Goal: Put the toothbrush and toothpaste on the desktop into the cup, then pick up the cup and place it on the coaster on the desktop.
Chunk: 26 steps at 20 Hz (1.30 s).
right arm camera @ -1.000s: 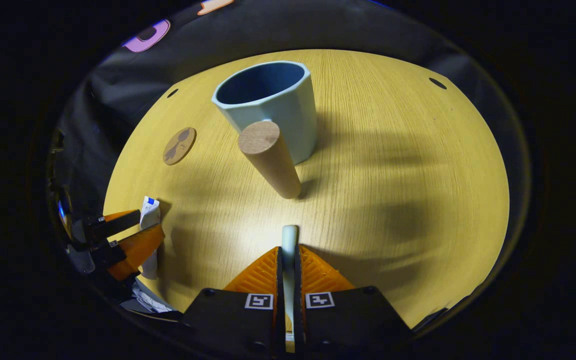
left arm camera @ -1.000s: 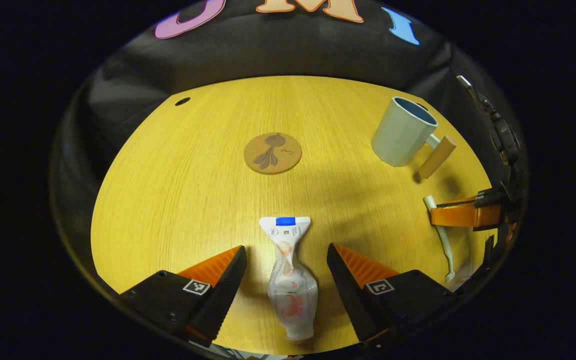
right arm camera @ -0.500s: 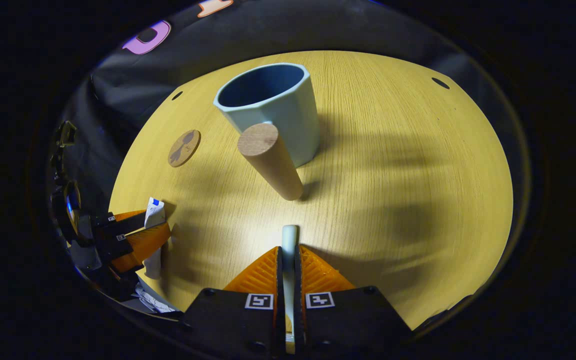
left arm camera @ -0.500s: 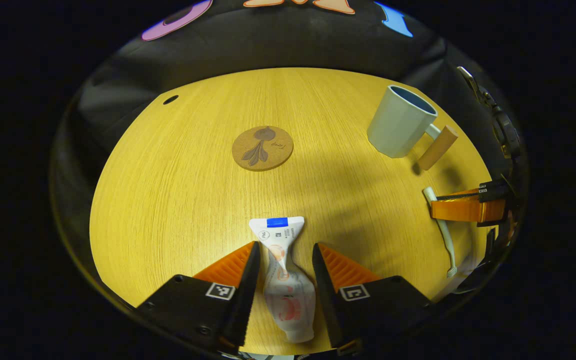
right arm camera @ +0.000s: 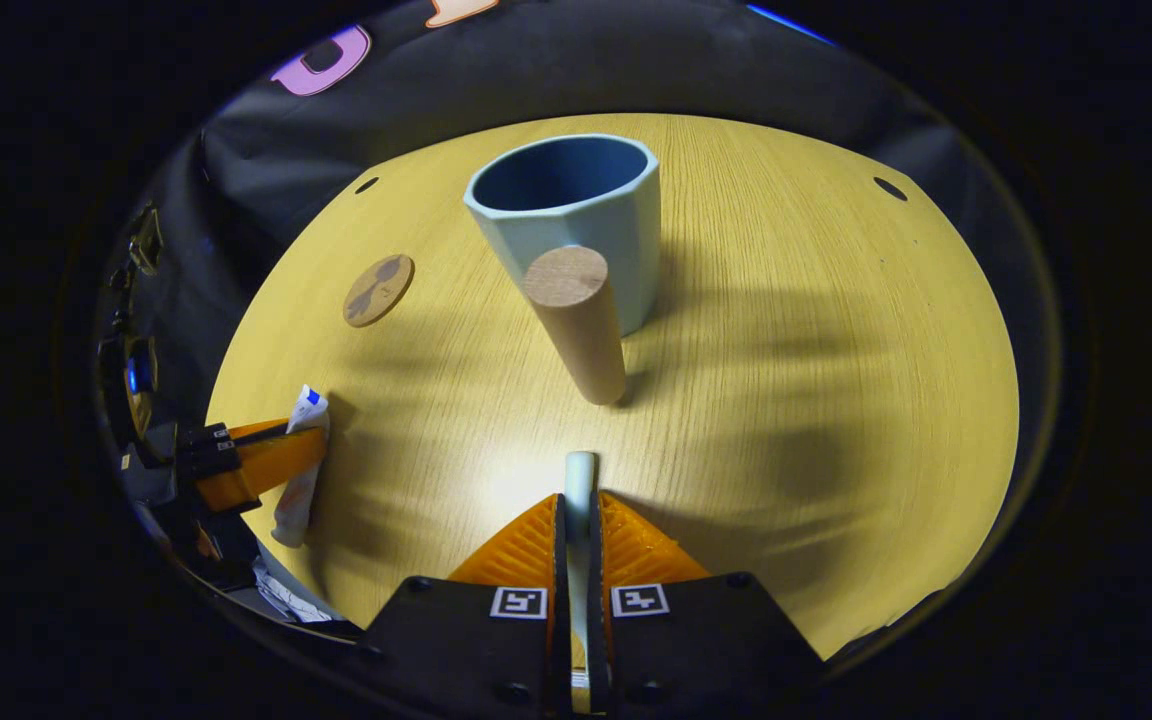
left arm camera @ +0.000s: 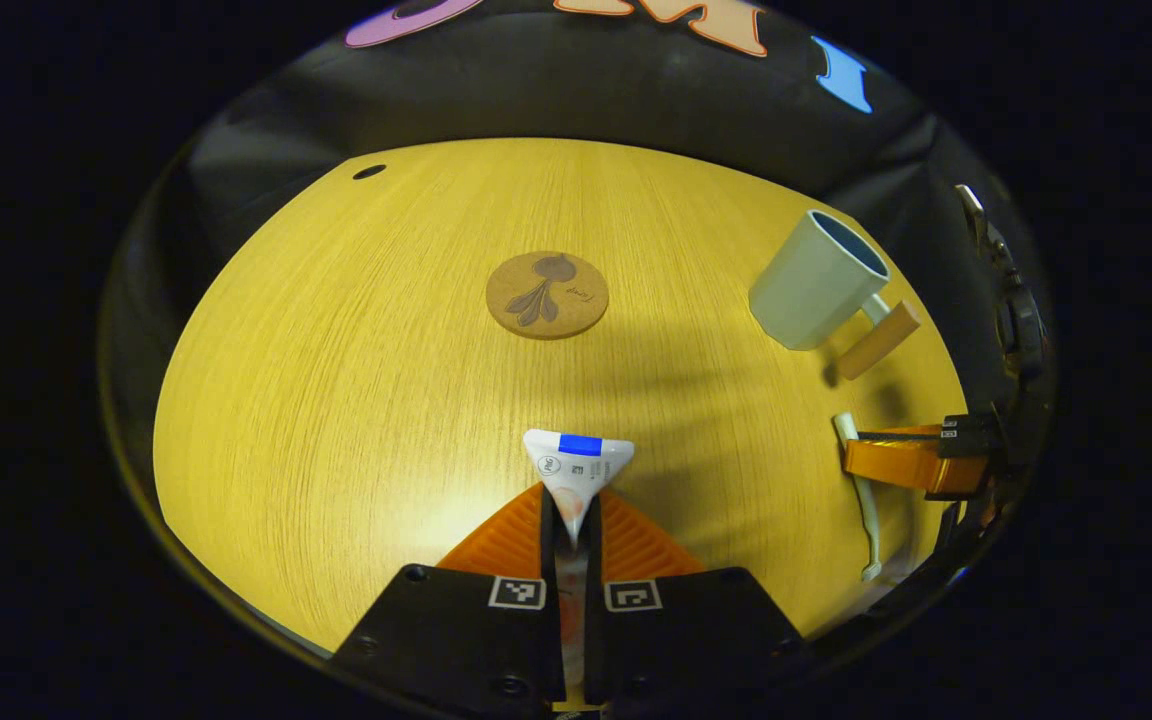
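My left gripper (left arm camera: 573, 512) is shut on the white toothpaste tube (left arm camera: 576, 462), whose crimped end with a blue patch sticks out ahead of the fingers. My right gripper (right arm camera: 579, 500) is shut on the pale toothbrush (right arm camera: 579, 475), the handle tip poking forward. The light blue cup (right arm camera: 576, 215) with a wooden peg handle (right arm camera: 581, 325) stands upright just ahead of the right gripper; in the left gripper view the cup (left arm camera: 816, 280) is at the far right. The round cork coaster (left arm camera: 547, 295) lies mid-table ahead of the left gripper. The right gripper (left arm camera: 911, 462) holds the toothbrush (left arm camera: 861, 500) at the right edge.
The wooden desktop (left arm camera: 336, 350) ends at the black cloth wall behind. Small dark holes (left arm camera: 369, 172) (right arm camera: 889, 188) sit near its far corners. In the right gripper view the coaster (right arm camera: 378, 290) lies left of the cup, and the left gripper (right arm camera: 256, 465) holds the tube (right arm camera: 298, 480) at the left edge.
My left gripper's fingers closed from wide apart onto the toothpaste tube and now pinch it. The right gripper stayed shut on the toothbrush and shifted slightly relative to the cup.
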Each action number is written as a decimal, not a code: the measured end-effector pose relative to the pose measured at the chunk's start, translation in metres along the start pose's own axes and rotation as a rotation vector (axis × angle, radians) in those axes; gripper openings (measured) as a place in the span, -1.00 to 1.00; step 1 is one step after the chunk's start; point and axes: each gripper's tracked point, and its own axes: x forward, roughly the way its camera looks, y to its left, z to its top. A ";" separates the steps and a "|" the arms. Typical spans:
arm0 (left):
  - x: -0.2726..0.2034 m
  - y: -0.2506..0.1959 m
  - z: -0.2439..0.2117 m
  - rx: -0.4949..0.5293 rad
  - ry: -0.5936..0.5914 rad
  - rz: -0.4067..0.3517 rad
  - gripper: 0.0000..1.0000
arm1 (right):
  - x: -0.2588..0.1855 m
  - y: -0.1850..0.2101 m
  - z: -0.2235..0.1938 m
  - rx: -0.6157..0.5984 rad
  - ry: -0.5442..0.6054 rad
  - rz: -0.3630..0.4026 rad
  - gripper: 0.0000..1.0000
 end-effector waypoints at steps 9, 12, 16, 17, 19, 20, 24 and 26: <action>0.000 0.000 -0.001 -0.003 -0.006 -0.014 -0.86 | -0.031 0.035 0.043 0.090 -0.158 0.131 -0.83; 0.000 0.000 -0.001 0.006 -0.003 -0.022 -0.86 | -0.044 0.036 0.062 0.132 -0.217 0.158 -0.89; -0.001 0.000 -0.001 0.007 -0.001 -0.035 -0.86 | -0.072 0.045 0.099 0.153 -0.343 0.220 -0.82; -0.001 0.000 -0.001 0.009 -0.001 -0.037 -0.86 | -0.081 0.048 0.111 0.150 -0.389 0.232 -0.82; 0.000 0.000 -0.001 0.016 0.000 -0.039 -0.86 | -0.098 0.049 0.139 0.142 -0.481 0.243 -0.82; -0.002 0.000 0.000 0.020 0.001 -0.039 -0.86 | -0.107 0.049 0.154 0.137 -0.524 0.244 -0.82; -0.001 0.001 -0.001 0.031 0.002 -0.041 -0.86 | -0.127 0.044 0.205 0.117 -0.653 0.224 -0.83; -0.001 0.001 -0.001 0.023 -0.002 -0.043 -0.86 | -0.133 0.040 0.227 0.121 -0.707 0.209 -0.82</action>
